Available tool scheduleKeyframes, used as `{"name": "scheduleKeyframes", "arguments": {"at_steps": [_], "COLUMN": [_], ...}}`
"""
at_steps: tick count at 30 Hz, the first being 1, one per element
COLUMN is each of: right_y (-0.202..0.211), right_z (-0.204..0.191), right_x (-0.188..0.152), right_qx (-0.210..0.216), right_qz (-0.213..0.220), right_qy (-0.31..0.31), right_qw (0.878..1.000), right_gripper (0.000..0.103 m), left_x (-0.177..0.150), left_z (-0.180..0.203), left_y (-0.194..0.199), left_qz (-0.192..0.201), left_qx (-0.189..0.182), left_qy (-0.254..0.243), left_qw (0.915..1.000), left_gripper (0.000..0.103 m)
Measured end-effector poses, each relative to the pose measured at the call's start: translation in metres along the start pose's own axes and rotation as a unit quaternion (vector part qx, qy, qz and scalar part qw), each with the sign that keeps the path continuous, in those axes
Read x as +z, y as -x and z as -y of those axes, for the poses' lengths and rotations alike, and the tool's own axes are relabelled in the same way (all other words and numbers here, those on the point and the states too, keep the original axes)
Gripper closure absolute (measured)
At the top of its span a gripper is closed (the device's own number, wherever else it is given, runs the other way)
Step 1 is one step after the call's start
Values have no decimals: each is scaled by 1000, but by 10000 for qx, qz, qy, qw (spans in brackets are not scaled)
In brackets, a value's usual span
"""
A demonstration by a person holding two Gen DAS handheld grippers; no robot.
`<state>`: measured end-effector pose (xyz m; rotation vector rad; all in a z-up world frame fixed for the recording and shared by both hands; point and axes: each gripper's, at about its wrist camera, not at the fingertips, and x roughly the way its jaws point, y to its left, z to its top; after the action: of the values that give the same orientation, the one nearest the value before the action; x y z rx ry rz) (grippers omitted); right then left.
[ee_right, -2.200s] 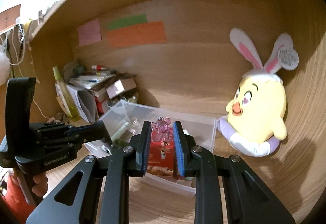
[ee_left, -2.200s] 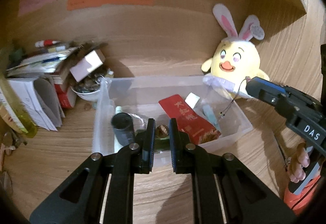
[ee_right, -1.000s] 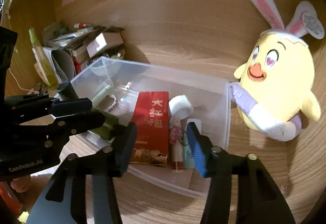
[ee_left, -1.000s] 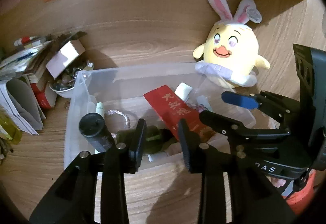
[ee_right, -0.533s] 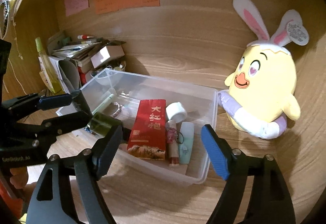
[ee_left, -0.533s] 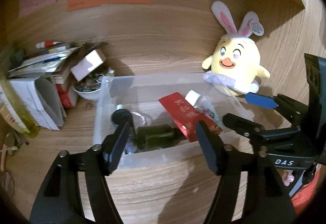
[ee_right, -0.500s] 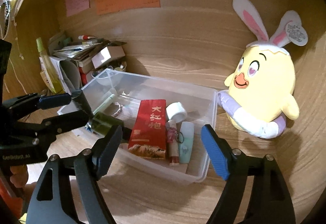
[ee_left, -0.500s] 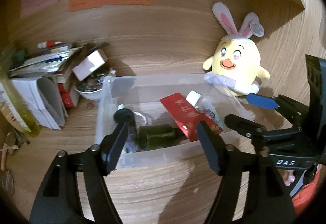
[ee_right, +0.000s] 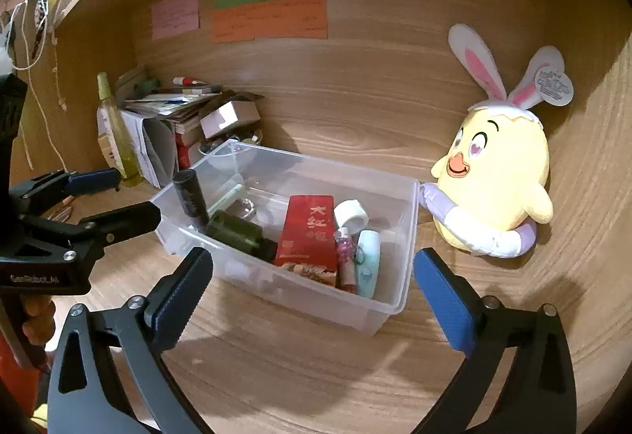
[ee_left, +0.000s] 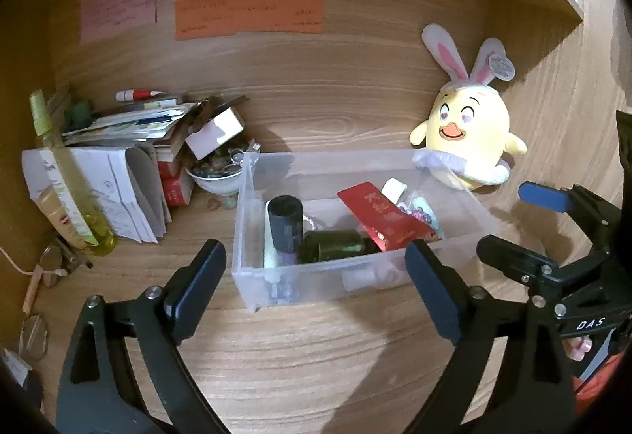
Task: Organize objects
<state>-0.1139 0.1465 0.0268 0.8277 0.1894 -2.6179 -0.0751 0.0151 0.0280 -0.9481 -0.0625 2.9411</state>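
Note:
A clear plastic bin (ee_left: 252, 276) (ee_right: 407, 236) stands on the wooden desk. In it lie a red packet (ee_left: 379, 217) (ee_right: 312, 232), a dark green bottle (ee_left: 335, 244) (ee_right: 237, 232), a black cylinder (ee_left: 284, 224) (ee_right: 191, 193), a white tape roll (ee_right: 351, 217), a pink keychain tube (ee_right: 344, 256) and a mint oval case (ee_right: 368, 262). My left gripper (ee_left: 316, 284) is open and empty, in front of the bin. My right gripper (ee_right: 312, 295) is open and empty, in front of the bin. Each gripper shows in the other's view, the right (ee_left: 529, 224) and the left (ee_right: 118, 197).
A yellow bunny-eared plush chick (ee_left: 466, 141) (ee_right: 497, 185) sits right of the bin against the back wall. A pile of papers, books and a small box (ee_left: 130, 157) (ee_right: 177, 118), a bowl of trinkets (ee_left: 215, 173) and a yellow spray bottle (ee_left: 67, 181) (ee_right: 116, 134) stand at the left. Paper notes (ee_left: 249, 13) hang on the wall.
Both grippers let go of their objects into the bin, opened wide and drew back from it. The green bottle and the pink keychain tube now lie in the bin.

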Motion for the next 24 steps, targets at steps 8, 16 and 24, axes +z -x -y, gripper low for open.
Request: {"name": "scheduleKeyframes", "arguments": {"at_steps": [8, 16, 24], "right_y": [-1, -3, -2], "right_z": [-3, -1, -3], "right_x": [-11, -17, -17], "right_qx": [47, 109, 139], "right_qz": [-88, -167, -155], "right_qy": [-75, -179, -124], "right_qw": [9999, 9996, 9997], "right_gripper": [1, 1, 1], "left_x": [-14, -20, -22], "left_z": [-2, -5, -7], "left_y": [6, 6, 4], "left_qz": [-52, -113, -135], "left_qx": [-55, -77, -85], "left_qy": [6, 110, 168], "left_qw": [10000, 9998, 9997], "left_gripper": [7, 7, 7]}}
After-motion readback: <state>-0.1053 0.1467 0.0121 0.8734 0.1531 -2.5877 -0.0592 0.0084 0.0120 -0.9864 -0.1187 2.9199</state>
